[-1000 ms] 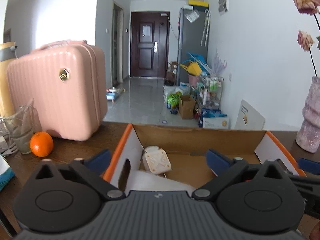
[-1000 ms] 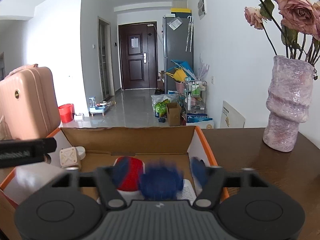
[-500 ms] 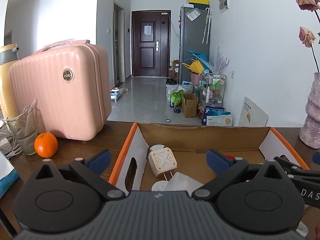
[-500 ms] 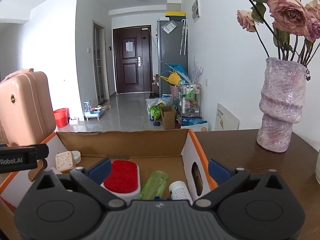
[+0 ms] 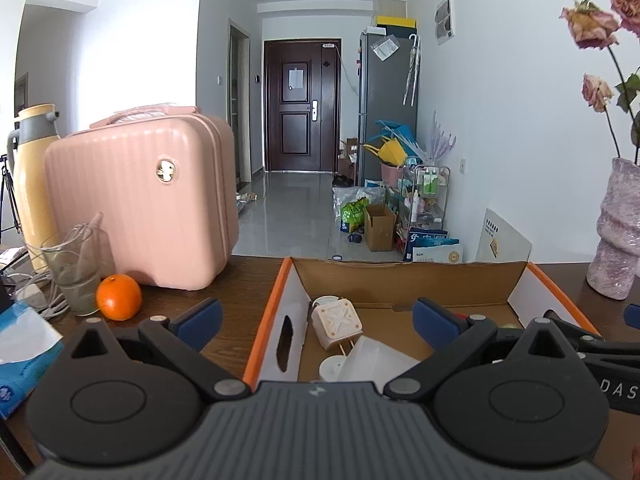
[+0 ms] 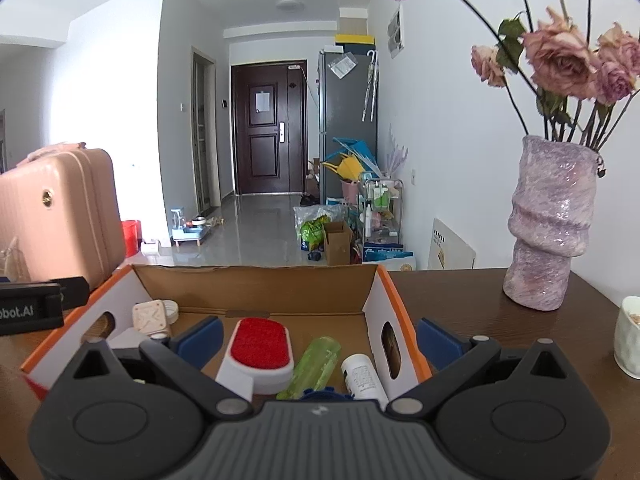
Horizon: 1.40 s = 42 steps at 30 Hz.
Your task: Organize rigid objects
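Observation:
An open cardboard box with orange edges [image 5: 400, 284] [image 6: 256, 288] sits on the dark wooden table. In it lie a beige plug adapter [image 5: 337, 322] [image 6: 150, 317], a white round lid [image 5: 332, 369], a red-topped white brush [image 6: 260, 354], a green bottle [image 6: 316, 366], a white bottle [image 6: 362, 374] and a blue object [image 6: 326, 394] at the near edge. My left gripper [image 5: 316, 318] is open and empty above the box's left wall. My right gripper [image 6: 318, 338] is open and empty above the box's right part.
A pink suitcase [image 5: 140, 200], a yellow thermos [image 5: 30, 184], a glass [image 5: 76, 276] and an orange [image 5: 119, 297] stand left of the box. A purple vase with dried roses [image 6: 548, 224] and a white cup [image 6: 628, 340] stand to the right.
Both grippers have pulled back and up from the box. The right gripper has let go of the blue object, which now lies in the box, and has opened.

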Each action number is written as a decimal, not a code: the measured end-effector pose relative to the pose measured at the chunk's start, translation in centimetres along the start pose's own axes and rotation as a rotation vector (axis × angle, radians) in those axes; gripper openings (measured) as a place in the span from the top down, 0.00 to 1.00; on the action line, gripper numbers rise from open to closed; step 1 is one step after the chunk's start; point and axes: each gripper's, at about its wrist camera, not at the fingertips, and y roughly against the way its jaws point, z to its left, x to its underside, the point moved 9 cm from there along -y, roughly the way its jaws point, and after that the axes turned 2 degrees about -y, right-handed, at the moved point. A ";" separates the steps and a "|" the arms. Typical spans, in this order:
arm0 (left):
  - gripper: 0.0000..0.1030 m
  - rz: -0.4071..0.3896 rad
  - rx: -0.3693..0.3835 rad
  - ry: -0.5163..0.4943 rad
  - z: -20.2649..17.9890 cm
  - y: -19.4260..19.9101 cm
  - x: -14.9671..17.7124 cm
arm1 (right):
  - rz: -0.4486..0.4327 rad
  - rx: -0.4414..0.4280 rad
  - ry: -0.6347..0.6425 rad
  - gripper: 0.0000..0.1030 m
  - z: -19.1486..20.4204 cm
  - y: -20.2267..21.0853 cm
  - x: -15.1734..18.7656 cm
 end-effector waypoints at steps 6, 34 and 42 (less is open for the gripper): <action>0.00 -0.034 0.009 0.005 1.2 4.8 0.8 | -0.039 -0.014 -0.009 0.00 -0.1 4.7 0.3; 0.00 -0.149 -0.018 0.008 7.2 30.8 12.3 | -0.154 -0.077 0.026 0.00 0.3 31.7 11.6; 0.00 -0.168 -0.029 -0.002 7.8 33.7 14.1 | -0.158 -0.062 -0.016 0.00 -0.6 34.4 13.5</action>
